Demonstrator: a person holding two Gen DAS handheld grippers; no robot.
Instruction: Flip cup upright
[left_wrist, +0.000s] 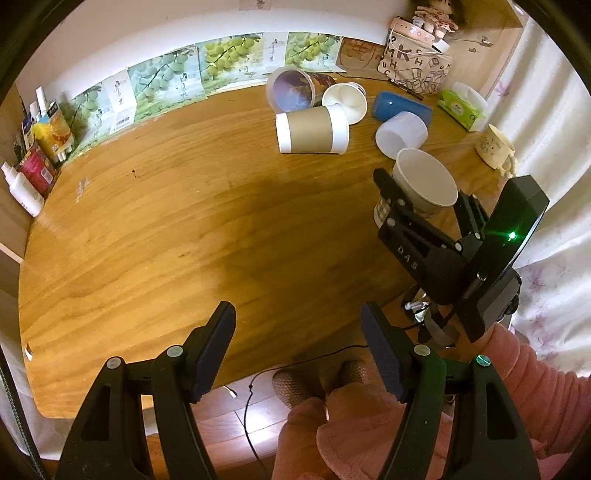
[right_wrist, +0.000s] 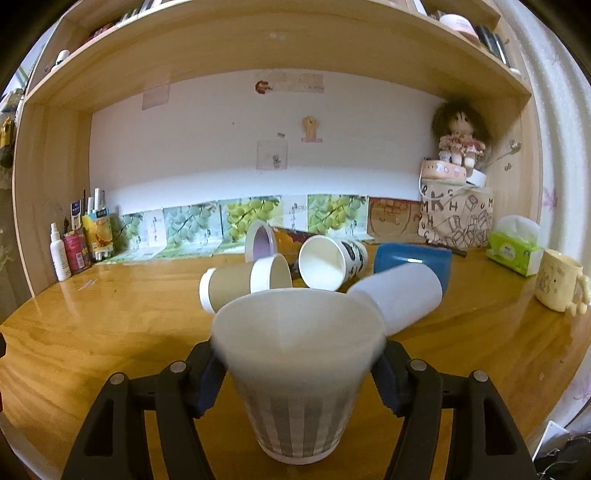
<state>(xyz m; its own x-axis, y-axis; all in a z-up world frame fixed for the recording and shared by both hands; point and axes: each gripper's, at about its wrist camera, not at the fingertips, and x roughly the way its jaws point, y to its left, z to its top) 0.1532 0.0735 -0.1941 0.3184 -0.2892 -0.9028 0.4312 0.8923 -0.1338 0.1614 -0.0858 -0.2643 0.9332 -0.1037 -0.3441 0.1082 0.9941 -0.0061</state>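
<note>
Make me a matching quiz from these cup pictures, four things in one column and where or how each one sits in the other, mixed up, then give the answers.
Things:
1. striped cup
2. brown-sleeved cup
3. yellow mug
4. left claw

States:
A. upright on the table's right side, near the tissue box
B. open, holding nothing
C. lying on its side on the table
D. mouth up, gripped by the right claw

Pairs: 1-D, 2-C, 3-A, 4-B

Bare table (left_wrist: 147, 229) on the left, toppled cups (left_wrist: 314, 127) crowding the far right
</note>
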